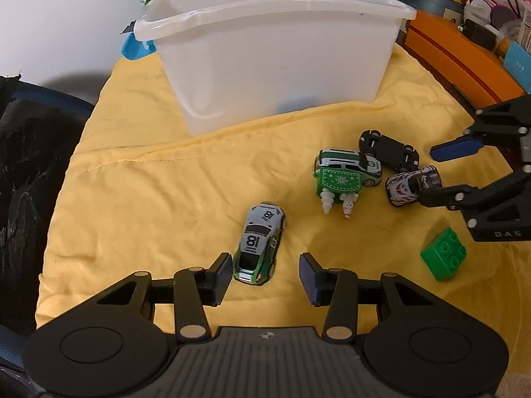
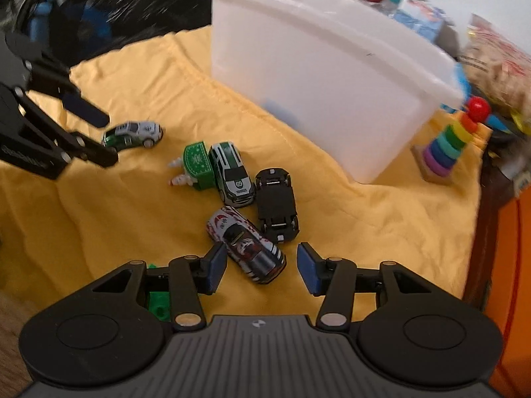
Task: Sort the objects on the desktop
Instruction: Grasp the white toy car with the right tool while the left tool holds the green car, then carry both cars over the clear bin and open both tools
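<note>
My left gripper [image 1: 265,273] is open, its jaws on either side of the rear of a green and white race car marked 8 [image 1: 260,243] on the yellow cloth [image 1: 149,182]. My right gripper [image 2: 262,267] is open around a red, white and black car [image 2: 247,243]; from the left wrist view it comes in at the right [image 1: 434,172] beside that car [image 1: 411,184]. An overturned black car [image 2: 277,209], a green and white van [image 2: 230,172] and a green toy piece with white figures [image 2: 195,165] lie close together. A white plastic bin [image 1: 272,49] stands behind.
A green building block [image 1: 444,253] lies on the cloth at the right. A rainbow ring stacker [image 2: 448,142] stands right of the bin. An orange box [image 1: 461,56] and clutter line the back right. A dark chair [image 1: 30,152] is at the left.
</note>
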The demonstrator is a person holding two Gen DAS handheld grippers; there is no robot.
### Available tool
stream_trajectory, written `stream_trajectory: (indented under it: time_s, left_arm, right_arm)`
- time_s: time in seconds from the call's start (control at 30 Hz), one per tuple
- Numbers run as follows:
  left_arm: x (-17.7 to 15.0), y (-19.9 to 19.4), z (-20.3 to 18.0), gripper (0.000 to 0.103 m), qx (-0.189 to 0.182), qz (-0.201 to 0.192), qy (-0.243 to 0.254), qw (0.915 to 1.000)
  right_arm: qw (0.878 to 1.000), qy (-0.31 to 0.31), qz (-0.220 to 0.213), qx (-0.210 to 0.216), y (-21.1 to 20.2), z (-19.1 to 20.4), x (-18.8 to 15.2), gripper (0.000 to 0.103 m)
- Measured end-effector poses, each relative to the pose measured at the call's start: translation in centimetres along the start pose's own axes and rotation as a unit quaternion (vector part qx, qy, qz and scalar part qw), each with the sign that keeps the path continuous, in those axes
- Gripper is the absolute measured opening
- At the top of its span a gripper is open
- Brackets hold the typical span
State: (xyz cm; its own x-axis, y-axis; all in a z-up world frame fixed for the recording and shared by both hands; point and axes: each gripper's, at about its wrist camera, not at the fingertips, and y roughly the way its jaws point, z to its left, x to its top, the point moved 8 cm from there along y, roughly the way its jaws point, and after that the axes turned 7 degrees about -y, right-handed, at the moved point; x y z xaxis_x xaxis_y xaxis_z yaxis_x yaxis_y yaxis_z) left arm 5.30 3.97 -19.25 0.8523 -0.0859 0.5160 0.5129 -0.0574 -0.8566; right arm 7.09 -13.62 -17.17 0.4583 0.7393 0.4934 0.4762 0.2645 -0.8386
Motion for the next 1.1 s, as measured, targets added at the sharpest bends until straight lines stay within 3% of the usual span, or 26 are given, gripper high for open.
stream_trajectory:
  time_s: [0.1,0.17,0.33,0.43,0.53,0.67,0.73,0.77,0.83,0.97,1.1]
  left_arm:
    - [0.3,0.1,0.4,0.049,0.004,0.001,-0.002,1.0000]
    - [0.4,0.2,0.5,0.049,0.009,0.001,0.001,1.0000]
    - [0.7,0.4,0.6,0.049,0.016,-0.003,0.011,0.9998]
    - [0.6,0.6,0.4,0.049,0.017,-0.003,0.025,0.9995]
    - [0.3,1.0,0.2,0.049,0.013,0.004,0.031,0.9994]
    - [0.3,1.6,0.2,0.049,0.001,0.008,0.023,0.9997]
    - [0.4,2.0,0.3,0.048,-0.008,0.009,0.014,0.9998]
    - [0.4,2.1,0.3,0.038,-0.013,0.008,0.011,0.9998]
    - [0.6,1.9,0.1,0.033,-0.018,0.004,0.014,0.9997]
    - [1.3,0.7,-0.3,0.033,-0.018,-0.007,0.024,0.9995]
    - [3.6,-2.0,-0.3,0.033,-0.022,-0.034,0.018,0.9990]
  right_arm:
    - [0.999,0.005,0.013,0.029,1.2,-0.2,-0.2,0.049]
    - [0.998,0.032,0.022,0.046,1.1,-0.3,-0.2,0.041]
    - [0.995,0.083,0.040,0.040,0.2,1.4,-1.0,0.037]
    - [0.993,0.097,0.026,0.055,-0.5,3.1,-0.9,0.038]
    - [0.997,0.072,0.005,0.008,-0.8,3.2,-0.2,0.047]
    - [0.993,0.118,0.009,-0.011,0.4,2.5,0.1,0.048]
    - [0.990,0.138,0.012,-0.015,1.1,2.8,-0.2,0.046]
    - [0.989,0.147,0.008,-0.015,1.2,2.9,-0.2,0.040]
    - [0.987,0.161,0.007,-0.009,1.1,3.0,-0.2,0.033]
    - [0.988,0.157,0.006,-0.013,0.0,3.2,0.1,0.033]
    - [0.987,0.158,-0.025,-0.024,-2.8,2.4,1.8,0.033]
